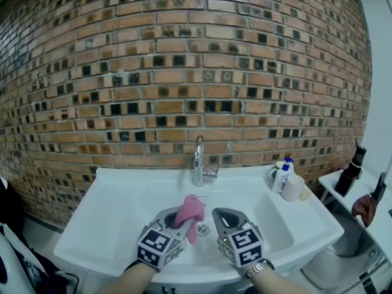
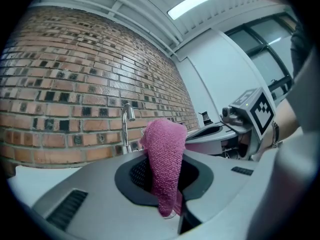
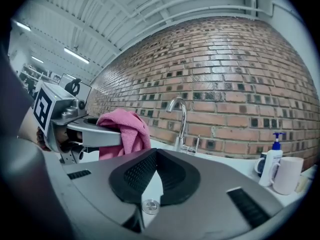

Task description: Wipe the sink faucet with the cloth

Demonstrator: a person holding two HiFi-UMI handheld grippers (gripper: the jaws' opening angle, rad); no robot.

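The fuzzy pink cloth is pinched in my left gripper, its end hanging down. The shiny curved faucet stands upright behind it.

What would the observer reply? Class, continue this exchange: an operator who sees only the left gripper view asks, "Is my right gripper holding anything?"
Observer: No. The right gripper has its jaws shut, with nothing between them.
Operator: What stands near the faucet?
Observer: A white pump bottle with a blue top and a white mug, on the rim of the sink, right of the faucet.
Operator: What is below my pink cloth?
Observer: The head view shows the drain just right of the pink cloth's hanging end.
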